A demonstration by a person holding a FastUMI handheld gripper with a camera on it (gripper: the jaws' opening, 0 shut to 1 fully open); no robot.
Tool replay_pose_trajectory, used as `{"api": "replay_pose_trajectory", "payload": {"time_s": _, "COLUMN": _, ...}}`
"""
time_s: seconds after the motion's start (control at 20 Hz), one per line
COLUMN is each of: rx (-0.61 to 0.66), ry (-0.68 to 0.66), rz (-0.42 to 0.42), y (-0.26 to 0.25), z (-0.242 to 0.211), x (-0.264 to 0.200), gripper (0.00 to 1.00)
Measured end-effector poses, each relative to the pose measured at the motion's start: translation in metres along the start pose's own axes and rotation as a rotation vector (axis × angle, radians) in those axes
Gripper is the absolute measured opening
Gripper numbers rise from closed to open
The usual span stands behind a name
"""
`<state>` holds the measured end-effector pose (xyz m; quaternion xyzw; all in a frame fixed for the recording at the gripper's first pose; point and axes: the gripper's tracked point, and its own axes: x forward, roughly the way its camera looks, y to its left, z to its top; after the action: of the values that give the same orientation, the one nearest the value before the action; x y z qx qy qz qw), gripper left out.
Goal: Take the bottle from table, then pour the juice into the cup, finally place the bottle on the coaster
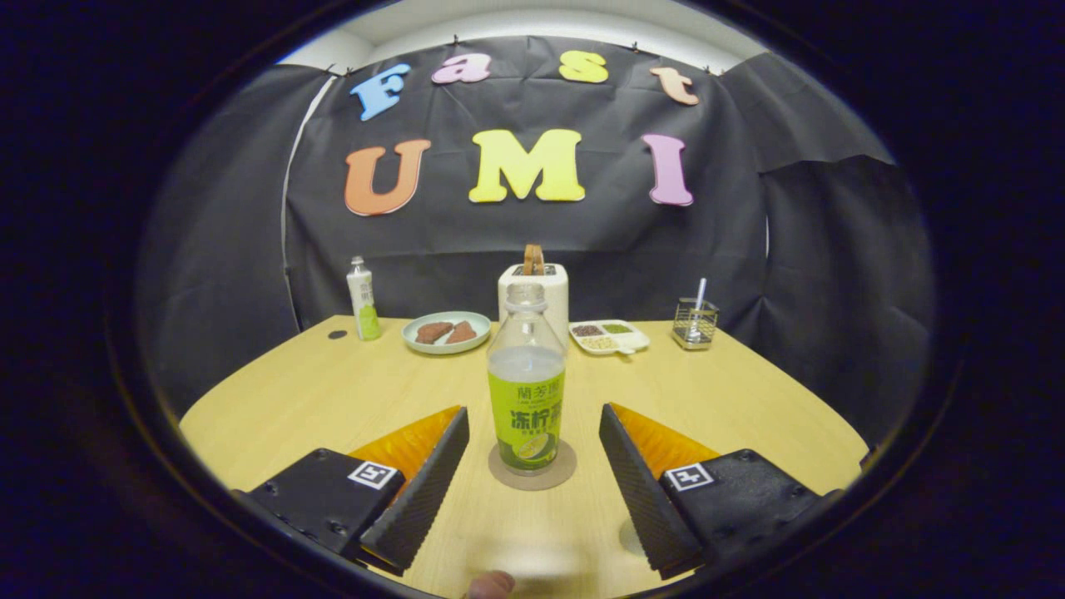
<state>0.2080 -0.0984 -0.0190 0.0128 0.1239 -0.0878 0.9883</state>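
Note:
A clear bottle (526,383) with a green label and no cap stands upright on a round brown coaster (532,468) on the wooden table (333,399). It is partly filled with pale liquid. My gripper (532,437) is open, its fingers spread wide on either side of the bottle's base and touching nothing. Part of a round clear rim (631,537), possibly the cup, peeks out beside the right finger.
Along the table's far edge stand a small white and green bottle (363,298), a plate with brown pieces (446,332), a white toaster (533,293), a divided snack tray (608,335) and a wire holder (695,321). A fingertip (491,585) shows below the fingers.

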Motion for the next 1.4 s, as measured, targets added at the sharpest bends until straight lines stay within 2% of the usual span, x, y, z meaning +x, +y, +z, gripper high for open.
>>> {"api": "replay_pose_trajectory", "payload": {"time_s": 0.3, "rx": 0.008, "ry": -0.123, "rz": -0.022, "y": -0.022, "z": 0.022, "x": -0.083, "gripper": 1.0}}
{"api": "replay_pose_trajectory", "payload": {"time_s": 0.6, "rx": -0.012, "ry": -0.2, "rz": 0.015, "y": -0.003, "z": 0.033, "x": -0.14, "gripper": 1.0}}
{"api": "replay_pose_trajectory", "payload": {"time_s": 1.4, "rx": -0.059, "ry": -0.282, "rz": 0.066, "y": 0.018, "z": 0.033, "x": -0.193, "gripper": 1.0}}
